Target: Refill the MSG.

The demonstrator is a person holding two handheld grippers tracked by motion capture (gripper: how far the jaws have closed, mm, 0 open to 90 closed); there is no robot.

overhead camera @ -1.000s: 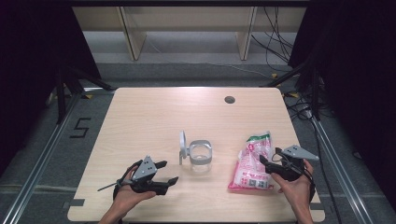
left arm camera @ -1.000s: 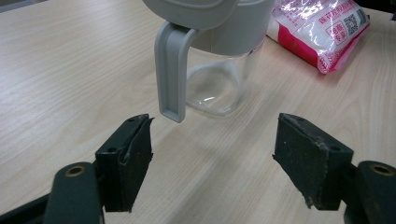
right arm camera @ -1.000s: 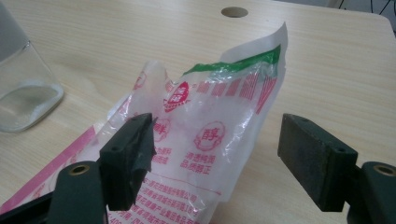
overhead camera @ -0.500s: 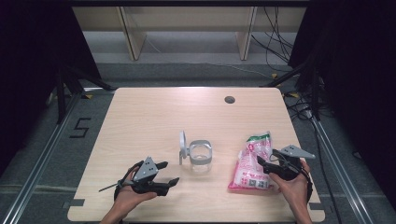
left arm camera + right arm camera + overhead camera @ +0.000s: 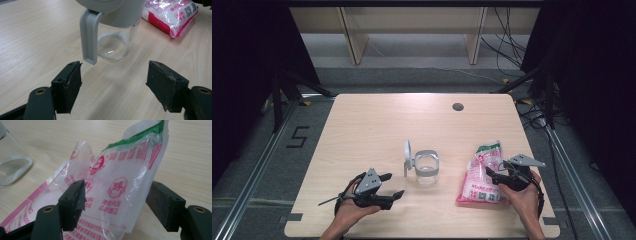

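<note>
Pink-and-white plastic bag (image 5: 482, 175): clear film printed in red characters, a green band across the crumpled open top, white granular fill in the lower part. Lies on the right half of the table (image 5: 377, 125), near the front edge, its top pointing away from the person. In the right gripper view the upper part of the bag (image 5: 120, 185) stands up between the two jaws.

Right gripper (image 5: 494, 176): held low at the bag's right flank, pointing left across it. Jaws wide and just now closing in; the film stands between them, the left pad at or against the plastic, the right pad apart from it. No grip yet. The hand wraps the body from below, forearm entering from the bottom edge.

Clear jar (image 5: 427, 167): grey collar, grey handle, round lid hinged up at its left side. Stands at table centre, well apart from the bag. In the left gripper view the jar (image 5: 112, 37) is just ahead of the jaws, handle hanging down toward them.

Left gripper (image 5: 393, 186): held low over the front left of the table, pointing right toward the jar. Jaws wide apart, nothing between them.

Open room: bare wood across the whole rear half, save a small dark round hole (image 5: 457, 106) near the far right; a clear strip between jar and bag.
</note>
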